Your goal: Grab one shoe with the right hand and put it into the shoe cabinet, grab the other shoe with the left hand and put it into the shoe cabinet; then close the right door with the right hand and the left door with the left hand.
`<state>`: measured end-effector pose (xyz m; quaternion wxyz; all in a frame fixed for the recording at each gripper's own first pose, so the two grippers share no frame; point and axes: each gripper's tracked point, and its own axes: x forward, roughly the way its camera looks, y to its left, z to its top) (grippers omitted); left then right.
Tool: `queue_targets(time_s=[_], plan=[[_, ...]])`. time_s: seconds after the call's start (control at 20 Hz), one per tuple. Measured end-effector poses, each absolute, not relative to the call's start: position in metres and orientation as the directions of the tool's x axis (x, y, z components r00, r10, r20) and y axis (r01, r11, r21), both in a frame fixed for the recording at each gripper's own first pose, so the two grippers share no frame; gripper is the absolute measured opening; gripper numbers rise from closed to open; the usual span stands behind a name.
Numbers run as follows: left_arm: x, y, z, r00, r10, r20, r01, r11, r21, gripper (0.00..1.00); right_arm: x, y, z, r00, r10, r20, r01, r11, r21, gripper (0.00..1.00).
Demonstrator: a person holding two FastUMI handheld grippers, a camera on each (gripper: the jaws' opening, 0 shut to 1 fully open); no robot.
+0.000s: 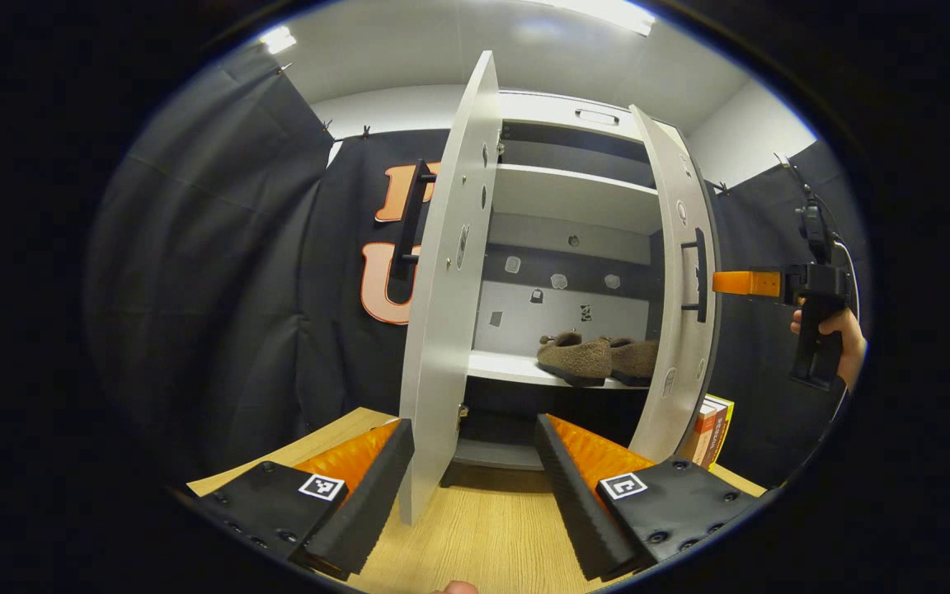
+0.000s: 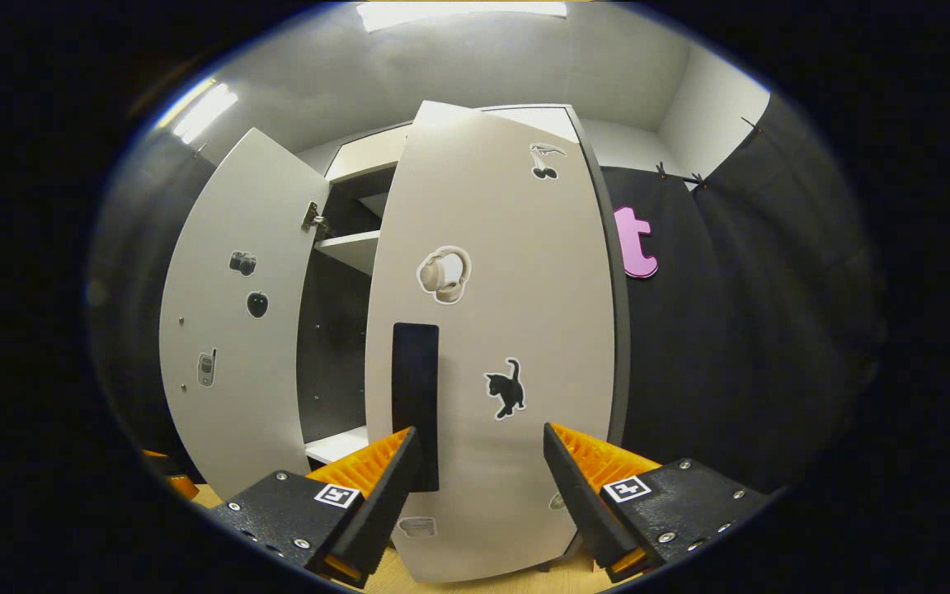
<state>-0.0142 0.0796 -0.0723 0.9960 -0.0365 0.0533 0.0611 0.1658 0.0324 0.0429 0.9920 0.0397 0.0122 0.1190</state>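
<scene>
Shoe cabinet [image 1: 574,198] on the wooden tabletop [image 1: 483,528], both doors ajar. Left door [image 1: 450,280] swung well out, edge-on in the left gripper view; right door [image 2: 491,330] partly open, its outer face with handle [image 2: 416,404] dead ahead in the right gripper view.

Both shoes [image 1: 599,356] already on the middle shelf [image 1: 516,369], side by side toward the right, so the placing part looks done; only the doors remain.

Right gripper [image 2: 479,478]: jaws spread, nothing held, near the right door's face beside the handle. Reads as lined up to push it closed. In the left gripper view it sits just right of that door, in a person's hand [image 1: 842,334].

Left gripper [image 1: 475,470]: jaws apart, empty, straddling the left door's near edge low down, waiting its turn.

Books [image 1: 712,429] stand far right of the cabinet, clear of the door swing I think.
</scene>
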Motion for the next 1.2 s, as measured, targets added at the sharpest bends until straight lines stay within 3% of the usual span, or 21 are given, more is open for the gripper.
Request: queue_targets(time_s=[1.2], plan=[[-0.014,0.086,-0.065,0.987,0.117,-0.106,-0.12,0.992,-0.027,0.97,0.238,0.073,0.012,0.981,0.184,-0.066,-0.177,0.979,0.101,0.92]])
